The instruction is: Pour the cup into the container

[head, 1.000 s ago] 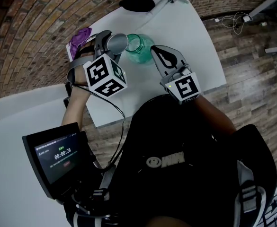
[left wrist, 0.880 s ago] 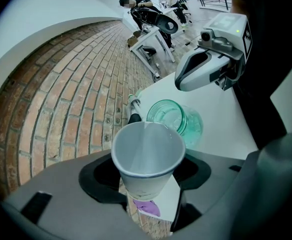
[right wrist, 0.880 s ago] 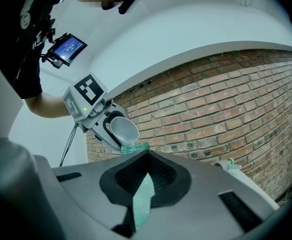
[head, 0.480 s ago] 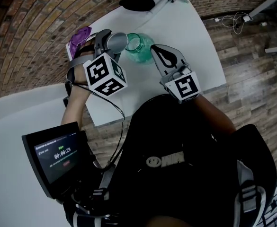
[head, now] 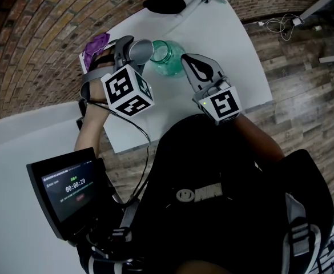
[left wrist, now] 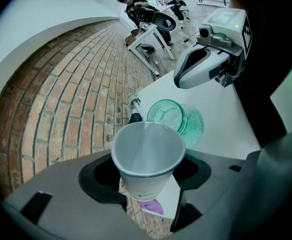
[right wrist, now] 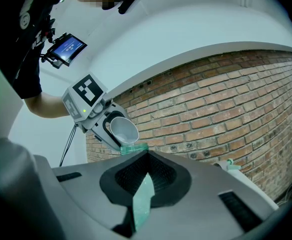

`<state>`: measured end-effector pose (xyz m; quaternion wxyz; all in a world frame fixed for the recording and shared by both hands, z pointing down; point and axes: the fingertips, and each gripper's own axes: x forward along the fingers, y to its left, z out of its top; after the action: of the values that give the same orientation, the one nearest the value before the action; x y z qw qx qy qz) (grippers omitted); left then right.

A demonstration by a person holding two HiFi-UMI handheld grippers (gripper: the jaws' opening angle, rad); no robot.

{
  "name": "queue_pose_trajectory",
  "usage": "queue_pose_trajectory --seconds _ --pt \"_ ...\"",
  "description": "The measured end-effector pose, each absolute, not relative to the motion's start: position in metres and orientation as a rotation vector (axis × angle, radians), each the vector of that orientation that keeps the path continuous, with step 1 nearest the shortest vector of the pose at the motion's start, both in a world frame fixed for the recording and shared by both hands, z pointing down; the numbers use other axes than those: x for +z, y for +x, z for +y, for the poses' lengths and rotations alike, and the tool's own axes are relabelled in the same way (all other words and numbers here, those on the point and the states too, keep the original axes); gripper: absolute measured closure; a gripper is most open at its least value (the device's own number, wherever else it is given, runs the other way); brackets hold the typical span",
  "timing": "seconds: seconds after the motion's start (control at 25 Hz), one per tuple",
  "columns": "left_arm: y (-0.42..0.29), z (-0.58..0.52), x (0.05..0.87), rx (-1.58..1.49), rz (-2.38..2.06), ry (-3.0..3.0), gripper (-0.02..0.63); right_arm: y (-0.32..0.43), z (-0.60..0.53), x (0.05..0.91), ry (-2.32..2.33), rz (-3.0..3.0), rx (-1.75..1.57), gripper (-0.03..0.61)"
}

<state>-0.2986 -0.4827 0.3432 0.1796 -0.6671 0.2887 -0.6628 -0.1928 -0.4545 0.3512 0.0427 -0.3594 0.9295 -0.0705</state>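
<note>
Nothing has moved. The left gripper (head: 131, 55) still grips the cup (left wrist: 146, 156), tipped over the container (head: 169, 59) on the bench (head: 224, 33). The right gripper (head: 188, 61) pinches the container's wall. The cup looks empty, so the pour seems done; only setting it down is left.

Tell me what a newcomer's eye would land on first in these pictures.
First is the white paper cup, clamped in the left gripper and tipped mouth-first toward the green glass jar. The cup's inside looks empty. The jar stands on the white table beside a brick wall. The right gripper is at the jar's other side, its jaws together.
</note>
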Motion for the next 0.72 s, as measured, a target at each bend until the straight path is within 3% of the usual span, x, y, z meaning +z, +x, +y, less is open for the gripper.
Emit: queue_pose_trajectory --seconds 0.72 --pt "-0.3004 -0.4839 0.343 -1.874 0.813 -1.847 0.319 -0.1926 -0.4546 0.3499 -1.096 2.838 -0.221 0.58"
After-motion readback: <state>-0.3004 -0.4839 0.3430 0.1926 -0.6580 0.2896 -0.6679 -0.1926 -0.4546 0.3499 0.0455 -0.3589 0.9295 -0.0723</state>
